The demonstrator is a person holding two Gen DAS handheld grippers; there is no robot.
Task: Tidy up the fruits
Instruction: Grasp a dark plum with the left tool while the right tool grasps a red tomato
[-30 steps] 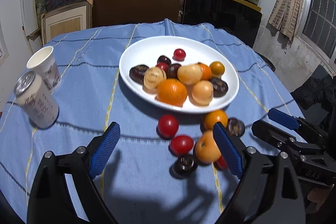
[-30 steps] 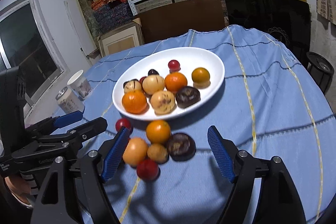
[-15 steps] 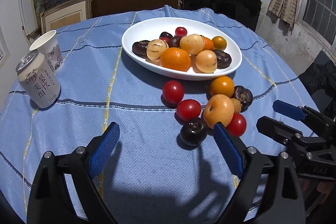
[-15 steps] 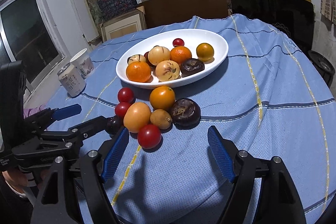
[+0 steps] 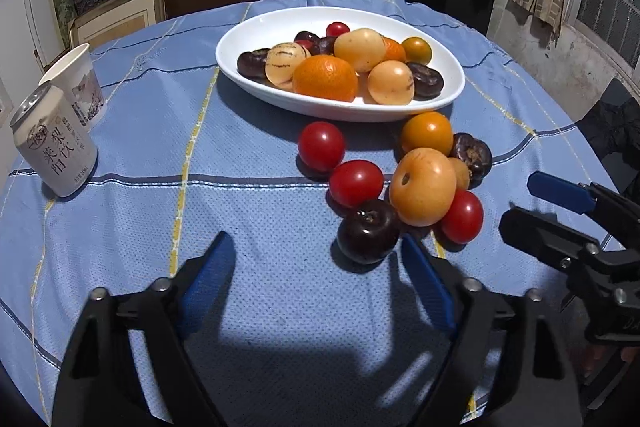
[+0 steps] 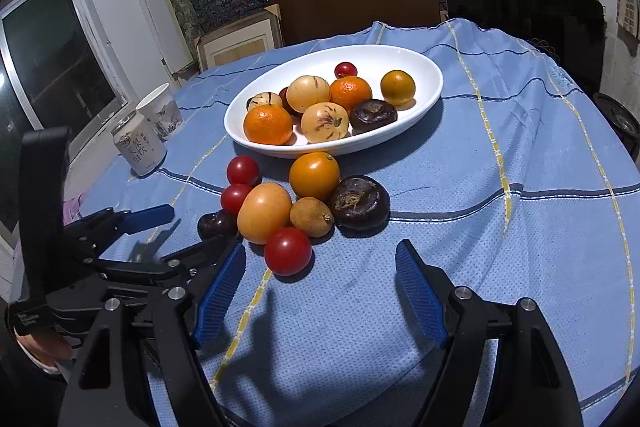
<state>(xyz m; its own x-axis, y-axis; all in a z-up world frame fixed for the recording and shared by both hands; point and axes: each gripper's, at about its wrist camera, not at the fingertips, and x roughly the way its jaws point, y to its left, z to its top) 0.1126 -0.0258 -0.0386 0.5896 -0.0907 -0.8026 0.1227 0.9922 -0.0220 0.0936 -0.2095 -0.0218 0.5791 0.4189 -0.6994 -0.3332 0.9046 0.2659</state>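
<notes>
A white oval plate (image 5: 256, 39) (image 6: 424, 67) holds several fruits: oranges, pale yellow fruits, dark plums, a red tomato. In front of it, loose fruits lie on the blue cloth: red tomatoes (image 5: 321, 146) (image 6: 288, 250), a yellow-orange fruit (image 5: 422, 186) (image 6: 264, 213), an orange (image 6: 314, 175), a dark plum (image 5: 368, 235), a dark wrinkled fruit (image 6: 360, 202). My left gripper (image 5: 316, 279) is open and empty, just short of the dark plum. My right gripper (image 6: 320, 291) is open and empty, just short of the nearest tomato.
A drink can (image 5: 52, 147) (image 6: 138, 149) and a paper cup (image 5: 78, 83) (image 6: 160, 111) stand at the table's left. Shelves with boxes, a brown board and a black panel stand behind the table.
Both grippers have lowered and drawn back toward the table's near side; the loose fruits now sit farther ahead of the fingers. Both stay open. No fruit has moved.
</notes>
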